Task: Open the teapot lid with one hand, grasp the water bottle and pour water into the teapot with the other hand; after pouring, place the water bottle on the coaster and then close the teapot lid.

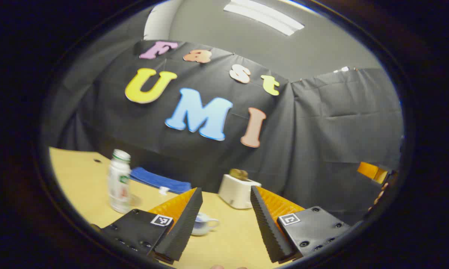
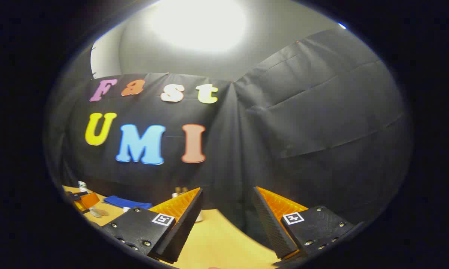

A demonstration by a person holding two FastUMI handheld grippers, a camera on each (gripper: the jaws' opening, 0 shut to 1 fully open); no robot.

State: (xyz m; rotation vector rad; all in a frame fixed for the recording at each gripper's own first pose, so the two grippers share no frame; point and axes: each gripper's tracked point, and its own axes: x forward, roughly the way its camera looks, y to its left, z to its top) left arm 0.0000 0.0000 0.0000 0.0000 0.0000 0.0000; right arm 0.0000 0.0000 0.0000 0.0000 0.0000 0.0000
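Observation:
On the yellow table (image 1: 78,175) at the left stands the water bottle (image 1: 119,181), white with a pale cap and upright. A pale round disc (image 1: 135,201), perhaps the coaster, lies at its foot. The small white and blue teapot (image 1: 205,223) sits low in the left gripper view, half hidden behind one finger; I cannot make out its lid. My left gripper (image 1: 226,191) is open above the table, with nothing between its fingers. My right gripper (image 2: 227,192) is open too, facing the booth's wall. In the right gripper view the bottle (image 2: 82,185) is tiny at the far left.
A folded blue towel (image 1: 160,180) lies at the back behind the bottle, also seen as the towel (image 2: 127,202). A white toaster-like box (image 1: 238,191) with something brown on top stands ahead. An orange part (image 1: 372,171) and fingers of a hand show at the right edge.

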